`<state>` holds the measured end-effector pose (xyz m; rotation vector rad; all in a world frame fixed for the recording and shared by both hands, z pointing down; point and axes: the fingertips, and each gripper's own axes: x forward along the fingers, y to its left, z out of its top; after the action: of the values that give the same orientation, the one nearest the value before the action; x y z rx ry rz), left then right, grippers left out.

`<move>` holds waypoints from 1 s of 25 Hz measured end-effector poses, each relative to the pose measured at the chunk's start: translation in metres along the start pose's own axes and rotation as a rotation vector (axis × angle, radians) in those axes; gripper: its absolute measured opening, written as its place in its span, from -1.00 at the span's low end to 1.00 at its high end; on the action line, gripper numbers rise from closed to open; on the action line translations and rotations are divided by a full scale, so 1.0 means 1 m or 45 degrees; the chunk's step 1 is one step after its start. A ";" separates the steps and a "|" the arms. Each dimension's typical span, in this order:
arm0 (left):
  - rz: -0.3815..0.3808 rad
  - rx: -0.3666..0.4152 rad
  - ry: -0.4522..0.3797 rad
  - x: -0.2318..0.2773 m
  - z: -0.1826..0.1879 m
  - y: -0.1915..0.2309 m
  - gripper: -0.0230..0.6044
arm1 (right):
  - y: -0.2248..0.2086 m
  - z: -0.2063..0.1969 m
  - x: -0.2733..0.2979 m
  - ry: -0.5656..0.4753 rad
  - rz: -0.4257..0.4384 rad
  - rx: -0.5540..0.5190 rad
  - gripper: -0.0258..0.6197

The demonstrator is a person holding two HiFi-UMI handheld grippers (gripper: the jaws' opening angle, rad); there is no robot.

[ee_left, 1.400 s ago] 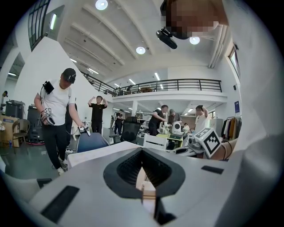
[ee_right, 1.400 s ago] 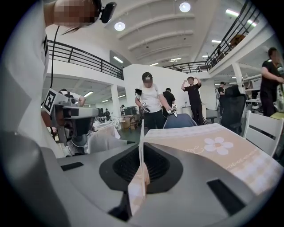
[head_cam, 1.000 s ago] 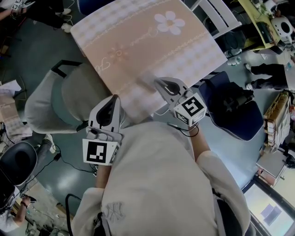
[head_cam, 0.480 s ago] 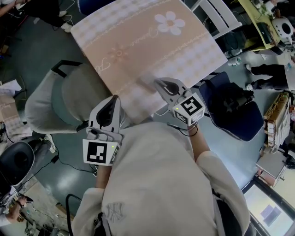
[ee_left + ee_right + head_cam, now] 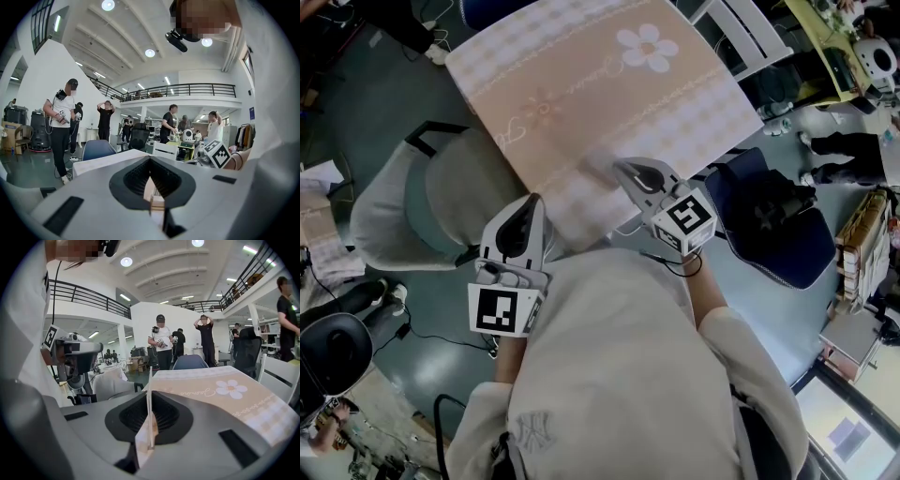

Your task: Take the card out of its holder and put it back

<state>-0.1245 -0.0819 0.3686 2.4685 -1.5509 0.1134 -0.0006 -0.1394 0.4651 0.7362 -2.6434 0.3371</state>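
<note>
- If my right gripper [image 5: 150, 432] loosens a little, the card [image 5: 149, 394] could slip out and drop onto the desk [image 5: 581, 84].
- If I push it in crooked, it could bend.
- Right jaws are pinching the card. It stands on its thin edge, and I think its long side points ahead, over the desk.
- On my left gripper [image 5: 151, 187] the jaws are pressed almost together. A pale sliver shows in the slit, and I cannot tell if it is the holder.

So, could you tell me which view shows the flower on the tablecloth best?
The head view: the white flower is seen whole from above. The right gripper view shows it flattened at a low angle; the left gripper view misses it.
</note>
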 end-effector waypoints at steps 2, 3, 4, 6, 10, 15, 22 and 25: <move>0.002 -0.001 0.002 0.000 -0.001 0.001 -0.93 | -0.001 0.000 0.000 0.000 -0.004 0.001 -0.83; 0.003 -0.001 0.003 0.000 -0.001 0.001 -0.93 | -0.002 -0.001 0.000 0.000 -0.006 0.002 -0.83; 0.004 -0.001 0.003 0.000 -0.001 0.001 -0.93 | -0.003 -0.001 0.000 0.002 -0.006 0.001 -0.83; 0.005 -0.001 0.000 0.000 0.000 0.001 -0.93 | -0.003 -0.001 0.000 0.007 -0.003 -0.001 -0.83; 0.005 -0.002 -0.003 -0.001 -0.001 0.000 -0.93 | -0.002 -0.002 0.000 0.012 0.010 -0.005 -0.83; 0.012 -0.018 -0.007 -0.001 -0.001 0.002 -0.93 | -0.002 -0.003 0.001 0.013 0.015 -0.005 -0.83; 0.014 -0.014 -0.008 0.001 -0.001 -0.001 -0.93 | -0.002 -0.007 0.002 0.020 0.023 -0.004 -0.83; 0.014 -0.012 -0.008 0.002 -0.001 -0.002 -0.93 | -0.002 -0.009 0.003 0.025 0.027 -0.006 -0.83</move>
<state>-0.1220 -0.0826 0.3698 2.4561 -1.5642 0.1003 0.0004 -0.1394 0.4747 0.7003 -2.6347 0.3422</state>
